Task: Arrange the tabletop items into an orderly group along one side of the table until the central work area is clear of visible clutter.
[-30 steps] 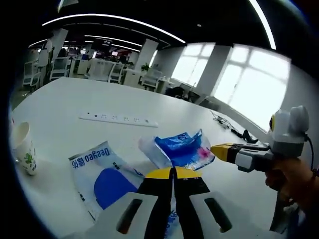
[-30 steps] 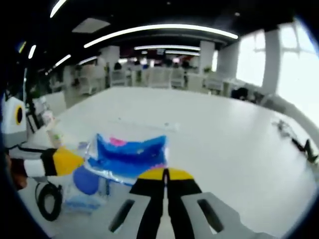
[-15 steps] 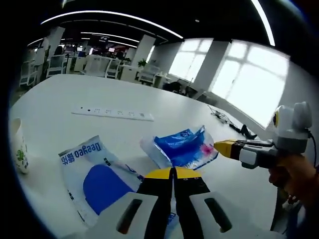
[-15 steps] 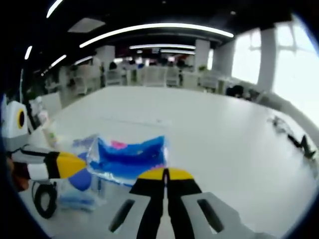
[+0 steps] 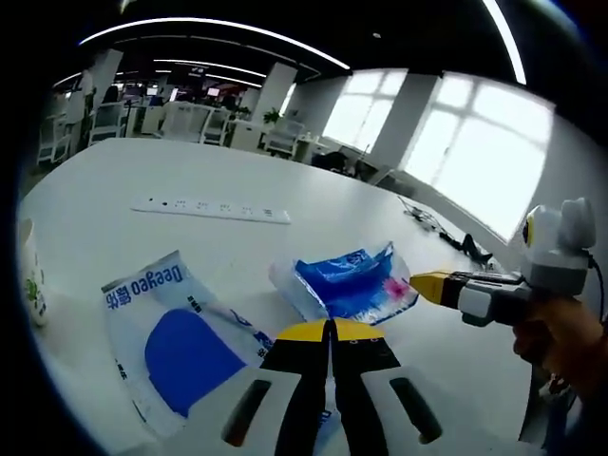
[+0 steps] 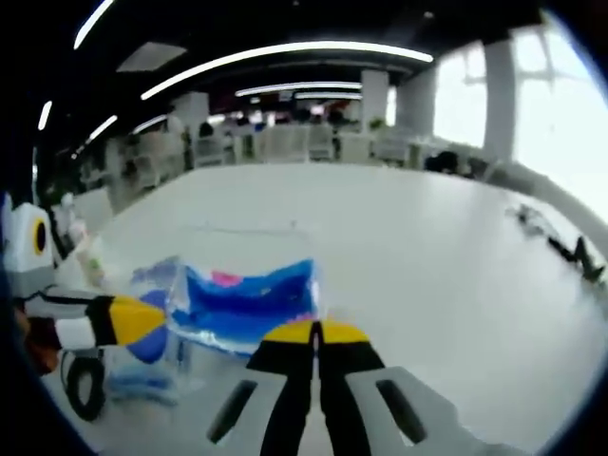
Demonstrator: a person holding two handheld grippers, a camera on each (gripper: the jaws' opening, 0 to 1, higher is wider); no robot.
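The table (image 5: 123, 180) is big, white and smooth, with a rounded edge. A shiny blue and clear plastic bag (image 5: 350, 282) lies crumpled near the middle of it, with a small pink spot on one side. Beside it lies a flat white packet (image 5: 169, 332) with a big dark blue shape and blue letters on it. It looks soft and a little wrinkled. A long, thin white power strip (image 5: 211, 210) lies flat farther back, well apart from the bags. A white paper cup (image 5: 30, 285) with a green mark stands upright near the table's left edge.

In the left gripper view, the left gripper (image 5: 331, 330) has its two jaws pressed together. They are black with yellow tips. The jaws sit over the near edge of the white packet, but I cannot tell if they pinch it. The right gripper (image 5: 423, 284) reaches in from the side, and its yellow tip touches the pink corner of the plastic bag.

In the right gripper view, the right gripper (image 6: 315, 332) has its jaws together right at the near edge of the plastic bag (image 6: 245, 302). The picture is blurry, so I cannot tell if it holds the bag. The left gripper (image 6: 133, 318) is close beside the bag.
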